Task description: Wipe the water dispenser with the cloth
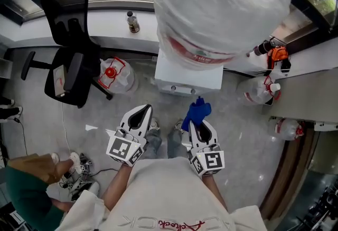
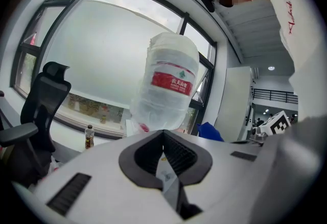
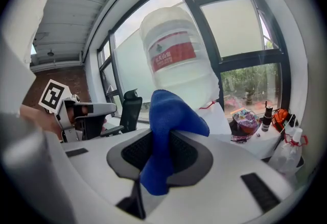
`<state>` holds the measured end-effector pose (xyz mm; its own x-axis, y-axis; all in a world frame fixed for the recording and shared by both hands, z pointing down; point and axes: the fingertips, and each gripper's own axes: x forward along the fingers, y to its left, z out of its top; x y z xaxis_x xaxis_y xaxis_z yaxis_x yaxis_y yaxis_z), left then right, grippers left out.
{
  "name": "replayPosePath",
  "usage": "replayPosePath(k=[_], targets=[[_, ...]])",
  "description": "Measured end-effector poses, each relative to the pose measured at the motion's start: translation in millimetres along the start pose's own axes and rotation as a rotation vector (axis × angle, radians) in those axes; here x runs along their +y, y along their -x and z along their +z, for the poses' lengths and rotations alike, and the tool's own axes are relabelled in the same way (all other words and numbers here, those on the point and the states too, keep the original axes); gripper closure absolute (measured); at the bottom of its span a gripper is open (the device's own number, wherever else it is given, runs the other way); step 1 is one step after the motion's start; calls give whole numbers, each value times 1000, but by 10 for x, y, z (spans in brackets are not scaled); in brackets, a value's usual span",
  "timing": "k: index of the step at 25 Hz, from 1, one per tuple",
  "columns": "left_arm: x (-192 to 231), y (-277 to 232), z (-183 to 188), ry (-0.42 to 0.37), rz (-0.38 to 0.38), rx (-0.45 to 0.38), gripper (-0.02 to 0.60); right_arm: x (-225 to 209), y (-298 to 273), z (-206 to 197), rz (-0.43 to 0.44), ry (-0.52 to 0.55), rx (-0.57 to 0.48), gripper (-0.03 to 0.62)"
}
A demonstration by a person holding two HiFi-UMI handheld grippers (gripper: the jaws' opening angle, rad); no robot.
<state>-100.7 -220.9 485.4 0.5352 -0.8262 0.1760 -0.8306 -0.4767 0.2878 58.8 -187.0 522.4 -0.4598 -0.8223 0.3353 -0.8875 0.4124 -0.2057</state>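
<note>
Right gripper view has the right gripper [image 3: 162, 138] clamped on a blue cloth [image 3: 171, 113], which bunches up out of the closed jaws and hangs down between them. From the head view, that gripper [image 1: 197, 121] is held out low in front of the person with the cloth [image 1: 196, 111] at its tip, just short of the white water dispenser [image 1: 189, 74] and not touching it. A big plastic-wrapped bottle [image 1: 216, 8] sits upside down on top of the dispenser. The left gripper [image 1: 138, 117] is alongside, jaws pressed together with nothing between them. A black office chair [image 1: 68, 40] stands off to the left, a small bottle [image 1: 132, 22] on the sill behind it.
</note>
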Motion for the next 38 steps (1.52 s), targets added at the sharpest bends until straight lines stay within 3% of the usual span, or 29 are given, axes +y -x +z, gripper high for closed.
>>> replayPosePath(k=[9, 18, 27, 38], targets=[[362, 156, -7, 12, 28, 1, 571, 430, -714, -49, 86, 6, 42, 497], [695, 310, 61, 28, 94, -14, 571, 864, -1999, -1, 157, 16, 148, 497], [806, 308, 76, 33, 116, -20, 571, 289, -2146, -247, 15, -89, 281, 497], [461, -53, 166, 4, 46, -33, 571, -425, -1657, -269, -104, -219, 282, 497]])
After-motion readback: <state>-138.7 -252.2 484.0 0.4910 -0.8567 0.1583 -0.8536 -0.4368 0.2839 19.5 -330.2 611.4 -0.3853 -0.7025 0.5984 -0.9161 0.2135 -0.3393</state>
